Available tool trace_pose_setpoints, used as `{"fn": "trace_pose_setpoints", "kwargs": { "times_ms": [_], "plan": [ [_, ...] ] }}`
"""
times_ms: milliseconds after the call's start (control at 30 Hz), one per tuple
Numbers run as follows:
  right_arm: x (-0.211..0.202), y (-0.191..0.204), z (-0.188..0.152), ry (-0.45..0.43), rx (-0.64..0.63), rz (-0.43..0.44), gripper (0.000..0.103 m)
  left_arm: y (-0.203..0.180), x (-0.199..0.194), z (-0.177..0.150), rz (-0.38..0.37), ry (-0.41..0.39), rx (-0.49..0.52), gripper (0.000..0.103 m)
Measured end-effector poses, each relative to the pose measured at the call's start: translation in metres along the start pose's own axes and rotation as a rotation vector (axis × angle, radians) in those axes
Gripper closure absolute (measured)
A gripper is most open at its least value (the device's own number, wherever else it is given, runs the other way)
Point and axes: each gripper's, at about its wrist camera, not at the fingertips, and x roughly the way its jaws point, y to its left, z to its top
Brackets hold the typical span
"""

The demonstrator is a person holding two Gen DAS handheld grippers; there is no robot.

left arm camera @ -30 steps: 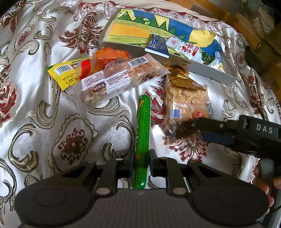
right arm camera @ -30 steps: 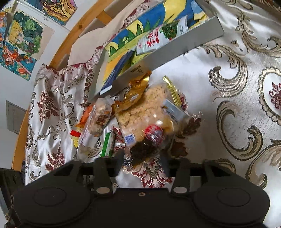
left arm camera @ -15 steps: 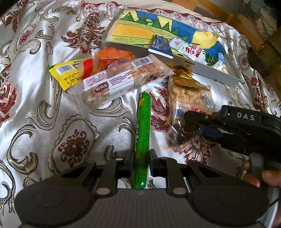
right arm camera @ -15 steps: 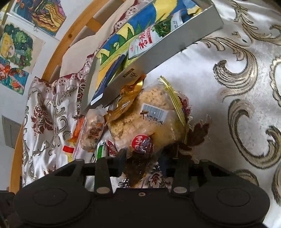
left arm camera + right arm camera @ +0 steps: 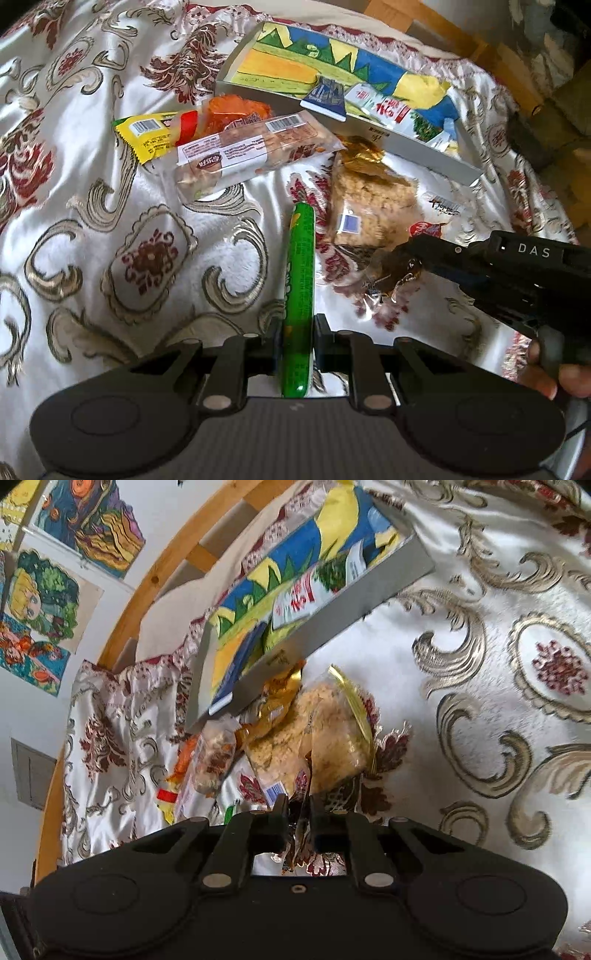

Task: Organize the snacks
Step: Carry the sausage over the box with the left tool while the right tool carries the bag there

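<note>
Snacks lie scattered on the patterned cloth (image 5: 110,229) in front of me. My left gripper (image 5: 298,338) is clamped on the near end of a green sausage stick (image 5: 301,266), which points straight ahead. My right gripper (image 5: 296,814) is pinched shut on the crinkled clear edge of the rice cracker bag (image 5: 325,738); the left view shows that bag (image 5: 373,210) just right of the stick. Beyond sit a long clear pastry pack (image 5: 247,151) overlapping a yellow and orange packet (image 5: 166,133), then the painted box (image 5: 424,155) holding two packets. Only the right view shows the wooden rail (image 5: 155,587) and wall pictures (image 5: 40,602). The stick there is a mere green sliver. I cannot read the labels.
</note>
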Motion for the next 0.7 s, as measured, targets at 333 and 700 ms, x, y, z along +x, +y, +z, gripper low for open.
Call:
{"fn": "trace_pose_setpoints", "kwargs": {
  "times_ms": [333,700],
  "plan": [
    [-0.048,0.022,0.002,-0.168,-0.12,0.082,0.092,-0.017,-0.037,-0.001,-0.074,-0.158,0.035,0.085],
    [-0.061,0.044,0.03,-0.388,-0.247,0.139,0.092,-0.028,-0.051,0.069,-0.078,-0.377,0.051,0.085]
  ]
}}
